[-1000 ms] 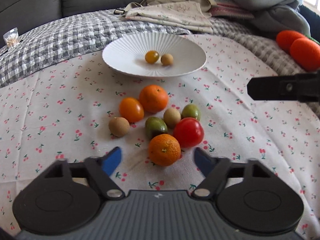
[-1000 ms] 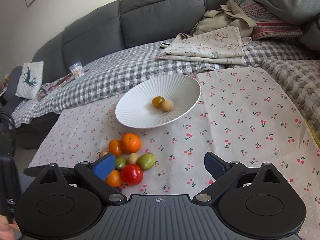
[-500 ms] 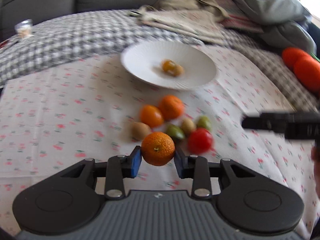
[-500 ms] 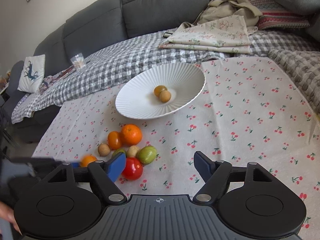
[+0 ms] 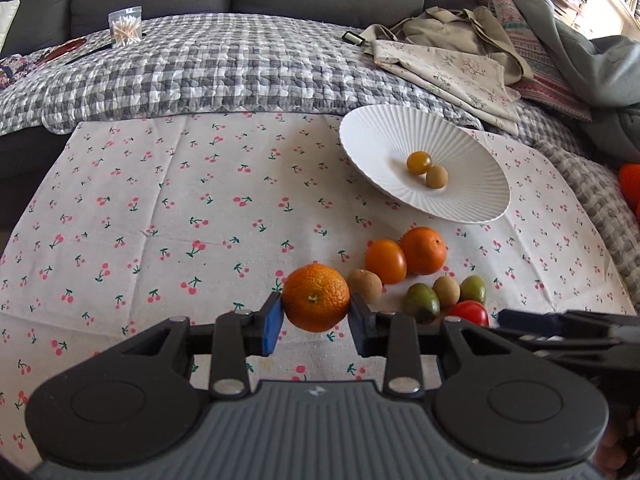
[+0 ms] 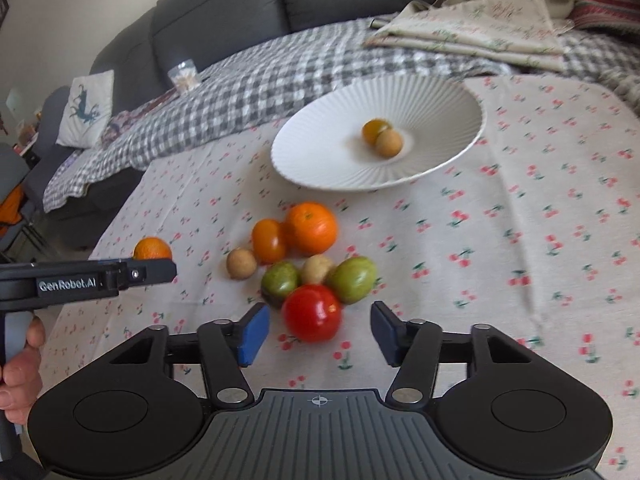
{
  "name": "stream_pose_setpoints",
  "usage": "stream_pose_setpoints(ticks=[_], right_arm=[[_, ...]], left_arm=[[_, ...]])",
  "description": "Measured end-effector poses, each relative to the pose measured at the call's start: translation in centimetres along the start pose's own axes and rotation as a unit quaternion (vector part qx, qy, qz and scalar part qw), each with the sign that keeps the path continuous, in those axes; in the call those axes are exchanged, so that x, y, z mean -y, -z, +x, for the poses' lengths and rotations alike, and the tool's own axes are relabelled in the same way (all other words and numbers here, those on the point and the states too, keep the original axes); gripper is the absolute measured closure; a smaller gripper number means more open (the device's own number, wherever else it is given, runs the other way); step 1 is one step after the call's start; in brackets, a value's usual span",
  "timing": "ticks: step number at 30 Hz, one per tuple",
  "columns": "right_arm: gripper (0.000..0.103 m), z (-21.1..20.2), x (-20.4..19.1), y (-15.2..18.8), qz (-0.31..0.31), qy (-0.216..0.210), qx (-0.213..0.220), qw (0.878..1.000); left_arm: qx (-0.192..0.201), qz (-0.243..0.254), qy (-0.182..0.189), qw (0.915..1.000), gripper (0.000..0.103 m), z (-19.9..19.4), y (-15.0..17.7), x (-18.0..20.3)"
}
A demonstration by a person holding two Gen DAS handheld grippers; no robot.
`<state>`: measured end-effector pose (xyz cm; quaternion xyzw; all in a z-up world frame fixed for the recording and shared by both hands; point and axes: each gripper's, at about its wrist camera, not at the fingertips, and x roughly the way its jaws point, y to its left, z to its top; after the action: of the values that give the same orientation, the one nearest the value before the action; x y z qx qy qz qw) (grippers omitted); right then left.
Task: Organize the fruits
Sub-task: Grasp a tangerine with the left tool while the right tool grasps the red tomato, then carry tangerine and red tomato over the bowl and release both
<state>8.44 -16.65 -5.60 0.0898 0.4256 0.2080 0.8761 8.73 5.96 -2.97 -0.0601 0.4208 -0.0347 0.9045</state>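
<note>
White plate (image 5: 472, 204) holds two small fruits; seven lie clustered on the cloth (image 5: 160, 216). Left gripper (image 5: 316, 316), open a second ago, now clamps one orange (image 5: 316, 302) aloft. Right gripper (image 6: 316, 330) is closing around the red tomato (image 6: 312, 312), untouched.

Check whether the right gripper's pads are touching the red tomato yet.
Apart. The right wrist view shows cloth between each blue pad of the right gripper and the red tomato; the jaws are closing around it.

We recorded bright daylight from upper right, blown out there. Fisheye bowing and dark vignette marked the edges. Right wrist view was motion-blurred; shadows stayed soft.
</note>
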Motion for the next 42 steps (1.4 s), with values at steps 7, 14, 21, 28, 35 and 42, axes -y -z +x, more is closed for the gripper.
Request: stream_pose_setpoints(ticks=[7, 14, 21, 28, 35, 42], right_arm=[[0.067, 1.9, -1.3, 0.1, -0.028, 0.017, -0.007, 0.999], [0.068, 1.0, -1.3, 0.0, -0.029, 0.008, -0.001, 1.0], [0.068, -0.7, -1.0, -0.2, -0.018, 0.01, 0.006, 1.0], [0.068, -3.6, 0.9, -0.6, 0.005, 0.025, 0.033, 0.999], [0.068, -6.1, 3.4, -1.4, 0.025, 0.045, 0.065, 0.997], [0.068, -7.5, 4.6, -2.2, 0.029, 0.05, 0.086, 0.995]], left_arm=[[-0.002, 0.005, -0.004, 1.0, 0.07, 0.3, 0.1, 0.3], [0.006, 0.011, -0.004, 0.9999, 0.07, 0.2, 0.0, 0.4], [0.009, 0.012, 0.0, 0.9999, 0.07, 0.1, -0.1, 0.4], [0.021, 0.004, 0.004, 0.9998, 0.07, -0.4, -0.6, 0.0], [0.027, 0.002, 0.004, 0.9996, 0.07, -0.5, -1.0, 0.1], [0.033, 0.008, 0.013, 0.9993, 0.07, -0.4, -1.5, 1.0]])
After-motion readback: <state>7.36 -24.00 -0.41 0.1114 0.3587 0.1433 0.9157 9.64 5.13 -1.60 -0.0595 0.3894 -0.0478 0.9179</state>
